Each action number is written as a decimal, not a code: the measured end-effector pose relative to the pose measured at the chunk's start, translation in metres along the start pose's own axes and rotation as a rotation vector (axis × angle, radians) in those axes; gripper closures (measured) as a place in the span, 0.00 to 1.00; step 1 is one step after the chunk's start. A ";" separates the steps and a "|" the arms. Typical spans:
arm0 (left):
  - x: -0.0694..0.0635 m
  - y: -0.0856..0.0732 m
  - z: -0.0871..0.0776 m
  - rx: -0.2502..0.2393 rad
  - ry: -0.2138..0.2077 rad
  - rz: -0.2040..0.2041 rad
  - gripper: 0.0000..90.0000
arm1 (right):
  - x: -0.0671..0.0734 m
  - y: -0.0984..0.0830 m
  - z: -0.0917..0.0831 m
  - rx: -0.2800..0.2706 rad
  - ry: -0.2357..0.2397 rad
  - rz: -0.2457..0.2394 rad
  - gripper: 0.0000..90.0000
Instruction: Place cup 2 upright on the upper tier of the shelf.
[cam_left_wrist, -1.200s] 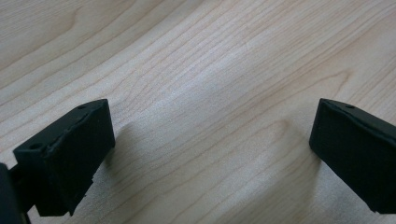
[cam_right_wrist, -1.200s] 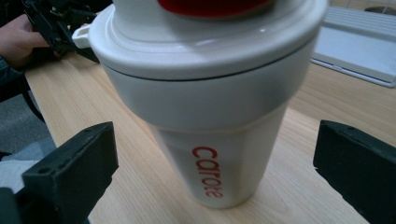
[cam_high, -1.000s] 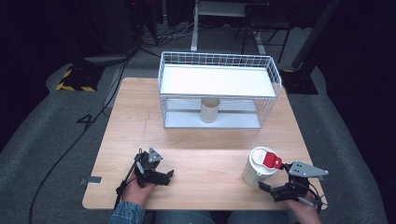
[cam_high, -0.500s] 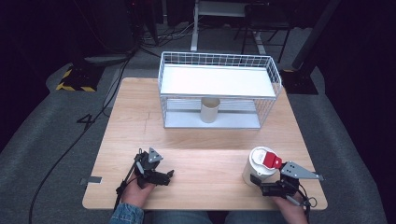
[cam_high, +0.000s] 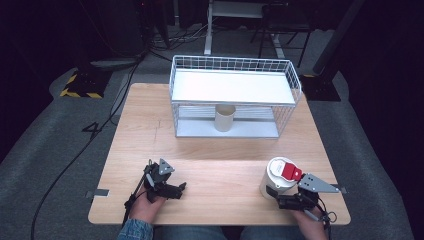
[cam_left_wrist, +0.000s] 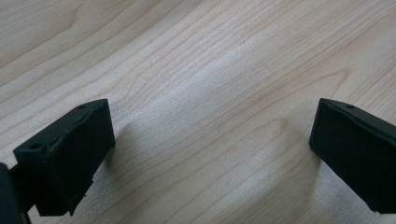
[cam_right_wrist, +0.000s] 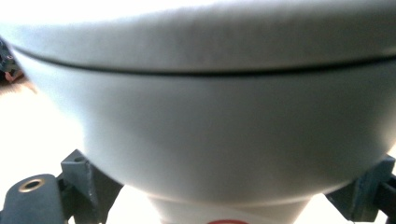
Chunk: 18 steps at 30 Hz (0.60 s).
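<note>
The right tool (cam_high: 286, 201) is closing in on the white canister (cam_high: 278, 176), jaws spread either side of it, not yet gripping. The left tool (cam_high: 170, 189) is resting wide open, empty, on the bench (cam_high: 225, 150). Next: squeezing, then lifting.

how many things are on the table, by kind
wire basket: 1
beige cup: 1
white canister with red lid tab: 1
Total: 3
</note>
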<state>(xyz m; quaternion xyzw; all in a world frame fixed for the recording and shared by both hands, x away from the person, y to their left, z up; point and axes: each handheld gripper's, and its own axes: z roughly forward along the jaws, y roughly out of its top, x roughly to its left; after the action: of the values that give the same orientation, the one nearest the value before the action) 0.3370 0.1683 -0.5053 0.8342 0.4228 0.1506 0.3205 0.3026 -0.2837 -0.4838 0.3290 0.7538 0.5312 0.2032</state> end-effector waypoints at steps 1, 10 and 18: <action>0.000 0.000 0.000 0.000 -0.002 -0.001 0.01 | 0.000 0.000 0.000 0.004 -0.002 -0.001 0.14; 0.000 0.000 0.000 0.000 -0.001 0.000 0.01 | 0.000 0.001 -0.001 0.008 -0.002 -0.004 0.15; 0.000 0.000 0.000 0.000 -0.001 0.000 0.01 | -0.003 0.003 -0.001 0.010 0.006 0.000 0.15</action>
<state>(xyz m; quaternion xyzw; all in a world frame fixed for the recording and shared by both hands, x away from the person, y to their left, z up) 0.3370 0.1684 -0.5053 0.8344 0.4225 0.1502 0.3206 0.3046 -0.2857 -0.4811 0.3287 0.7569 0.5285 0.1994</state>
